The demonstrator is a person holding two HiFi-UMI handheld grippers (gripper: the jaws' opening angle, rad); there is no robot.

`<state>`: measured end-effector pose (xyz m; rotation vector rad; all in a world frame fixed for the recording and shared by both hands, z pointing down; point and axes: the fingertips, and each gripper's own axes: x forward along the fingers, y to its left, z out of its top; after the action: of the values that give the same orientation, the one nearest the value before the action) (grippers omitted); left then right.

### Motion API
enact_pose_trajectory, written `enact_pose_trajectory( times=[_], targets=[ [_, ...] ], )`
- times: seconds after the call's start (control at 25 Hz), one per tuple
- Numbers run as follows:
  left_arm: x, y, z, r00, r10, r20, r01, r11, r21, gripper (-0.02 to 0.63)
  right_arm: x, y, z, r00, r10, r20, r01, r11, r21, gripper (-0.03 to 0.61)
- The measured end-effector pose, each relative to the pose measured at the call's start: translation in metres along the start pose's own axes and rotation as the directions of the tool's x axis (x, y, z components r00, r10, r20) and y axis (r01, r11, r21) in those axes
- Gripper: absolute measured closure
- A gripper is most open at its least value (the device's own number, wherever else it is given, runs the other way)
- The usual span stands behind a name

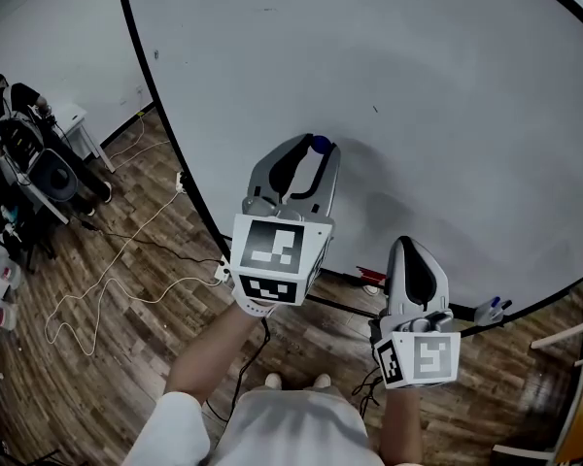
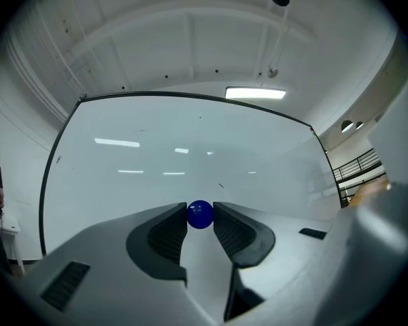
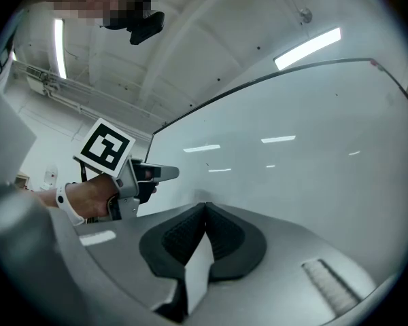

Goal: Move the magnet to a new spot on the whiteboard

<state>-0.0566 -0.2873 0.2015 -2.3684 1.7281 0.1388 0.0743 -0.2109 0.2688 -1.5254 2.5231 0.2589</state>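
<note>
Whiteboard [image 1: 418,85]: glossy white, thin dark frame, above wood-plank floor [image 1: 126,289]. Left tool [image 1: 313,151] pinches the smooth blue ball magnet [image 2: 200,214] between ribbed black pads, toward the board's 6 o'clock. Right tool [image 3: 205,208], at 4 o'clock from it, is pressed together, empty.

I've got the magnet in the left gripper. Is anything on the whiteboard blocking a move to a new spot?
Nothing visible does. The left gripper grips the blue magnet between its tips, and the whiteboard around it is bare apart from a few tiny dark marks.
</note>
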Motion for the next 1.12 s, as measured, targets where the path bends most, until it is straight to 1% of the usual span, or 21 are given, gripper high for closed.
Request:
enact_pose_trajectory(
  times=[0.16, 0.32, 0.52, 0.76, 0.92, 1.12],
  targets=[
    [-0.020, -0.001, -0.013, 1.000, 0.004, 0.001, -0.004, 1.000, -0.017, 0.492, -0.004, -0.003, -0.006, 1.000, -0.021, -0.007, 0.021, 1.000, -0.009, 0.581],
    [-0.037, -0.002, -0.024, 1.000, -0.008, -0.015, 0.008, 0.999, -0.035, 0.492, -0.008, -0.001, -0.008, 1.000, -0.024, -0.006, 0.024, 1.000, -0.018, 0.581],
    [-0.054, 0.004, -0.047, 0.998, -0.008, -0.056, 0.004, 0.998, -0.056, 0.492, -0.011, 0.002, -0.015, 1.000, -0.022, -0.016, 0.020, 0.998, -0.067, 0.581],
    [-0.075, 0.004, -0.065, 0.996, 0.010, -0.086, -0.016, 0.997, -0.072, 0.492, -0.017, 0.002, -0.022, 0.999, -0.026, -0.024, 0.025, 0.998, -0.062, 0.581],
    [-0.081, 0.005, -0.074, 0.995, 0.013, -0.099, -0.022, 0.996, -0.087, 0.492, -0.019, -0.002, -0.028, 0.999, -0.041, -0.034, 0.039, 0.998, -0.055, 0.581],
    [-0.085, 0.005, -0.084, 0.993, 0.014, -0.116, -0.024, 0.996, -0.085, 0.491, -0.023, -0.005, -0.029, 0.998, -0.055, -0.039, 0.052, 0.997, -0.060, 0.581]
  ],
)
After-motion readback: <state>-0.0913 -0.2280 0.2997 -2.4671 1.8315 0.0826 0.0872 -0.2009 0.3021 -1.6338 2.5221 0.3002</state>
